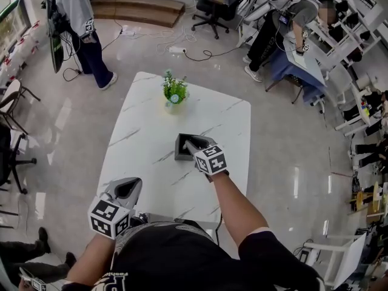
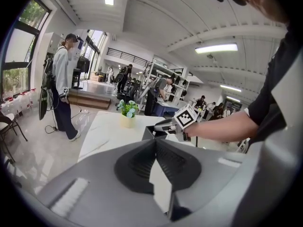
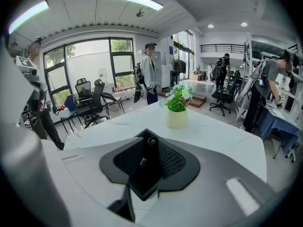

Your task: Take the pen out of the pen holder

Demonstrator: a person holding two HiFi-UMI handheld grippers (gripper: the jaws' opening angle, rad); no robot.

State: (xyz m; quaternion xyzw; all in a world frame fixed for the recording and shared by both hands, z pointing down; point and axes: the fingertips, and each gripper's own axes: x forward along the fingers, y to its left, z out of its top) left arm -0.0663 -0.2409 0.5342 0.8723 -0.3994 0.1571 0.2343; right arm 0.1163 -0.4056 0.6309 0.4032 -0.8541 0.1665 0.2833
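Observation:
A black square pen holder (image 1: pixel 180 151) stands near the middle of the white marble table (image 1: pixel 145 126). My right gripper (image 1: pixel 189 143) reaches down over the holder's mouth. In the right gripper view the black pen (image 3: pixel 152 142) stands upright out of the holder (image 3: pixel 142 178), and the right gripper (image 3: pixel 150 138) has its jaws closed against both sides of the pen's top. My left gripper (image 1: pixel 130 185) hovers at the table's near left edge, shut and holding nothing. In the left gripper view, the left gripper (image 2: pixel 155 141) faces the holder (image 2: pixel 149 133).
A small white pot with a green plant (image 1: pixel 174 94) stands behind the holder at the table's far side. People stand at the far left (image 1: pixel 82 23) and far right (image 1: pixel 285 29). An office chair (image 1: pixel 213 8) and floor cables lie beyond the table.

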